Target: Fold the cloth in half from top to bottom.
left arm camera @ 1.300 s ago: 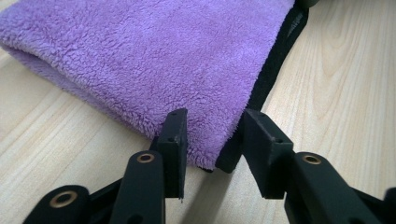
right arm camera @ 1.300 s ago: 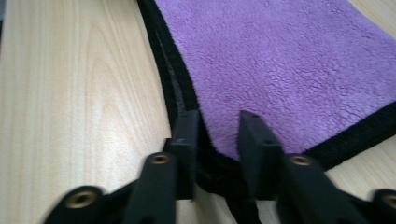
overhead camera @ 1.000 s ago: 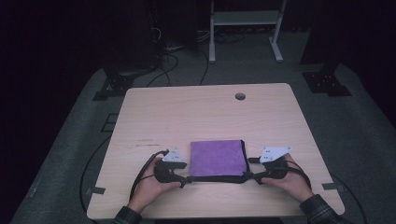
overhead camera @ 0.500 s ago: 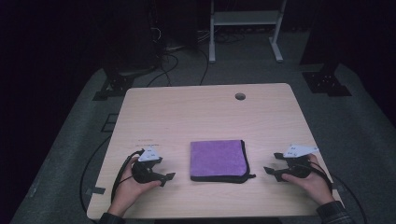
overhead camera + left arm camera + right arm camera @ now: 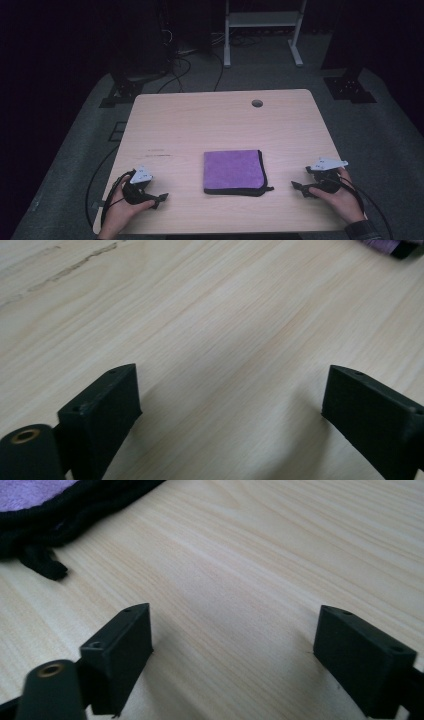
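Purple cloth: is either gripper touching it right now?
No. In the high view the purple cloth lies folded on the table, with the left gripper and right gripper apart from it, one on each side.

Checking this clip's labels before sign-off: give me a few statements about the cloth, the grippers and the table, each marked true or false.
1. The purple cloth lies folded flat on the table. True.
2. The left gripper is clamped on the cloth. False: its jaws stand open over bare wood, apart from the cloth.
3. The right gripper is open with nothing between its jaws. True.
4. Both grippers sit on the same side of the cloth. False: one on each side.
5. The cloth has a black edge. True.
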{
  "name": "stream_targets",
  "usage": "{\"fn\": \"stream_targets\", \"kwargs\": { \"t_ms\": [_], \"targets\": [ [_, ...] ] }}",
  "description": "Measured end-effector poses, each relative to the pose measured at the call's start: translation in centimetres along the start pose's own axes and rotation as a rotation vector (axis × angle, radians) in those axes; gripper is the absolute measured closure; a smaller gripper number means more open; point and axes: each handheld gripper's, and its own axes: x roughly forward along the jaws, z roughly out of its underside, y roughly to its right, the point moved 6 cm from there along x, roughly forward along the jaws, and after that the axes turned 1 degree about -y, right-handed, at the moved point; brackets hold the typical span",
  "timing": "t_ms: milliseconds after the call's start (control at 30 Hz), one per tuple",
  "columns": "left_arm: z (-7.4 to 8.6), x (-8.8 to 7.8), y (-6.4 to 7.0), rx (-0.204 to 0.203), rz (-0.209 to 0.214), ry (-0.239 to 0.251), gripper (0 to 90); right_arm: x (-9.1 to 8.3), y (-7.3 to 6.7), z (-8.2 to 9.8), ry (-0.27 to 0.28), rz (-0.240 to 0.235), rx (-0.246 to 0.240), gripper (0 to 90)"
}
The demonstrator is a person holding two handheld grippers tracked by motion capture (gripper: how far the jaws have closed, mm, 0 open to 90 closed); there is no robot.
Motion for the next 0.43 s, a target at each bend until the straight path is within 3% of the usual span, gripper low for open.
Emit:
{"fn": "stream_targets", "kwargs": {
  "t_ms": [67, 433],
  "targets": [
    [0.12, 0.13, -0.10, 0.004, 0.004, 0.026, 0.0, 0.08, 0.02, 0.04, 0.011, -0.001, 0.001, 13.2],
    [-0.03, 0.31, -0.07, 0.004, 0.003, 0.023, 0.0, 0.09, 0.05, 0.04, 0.010, -0.001, 0.001, 12.9]
  ]
}}
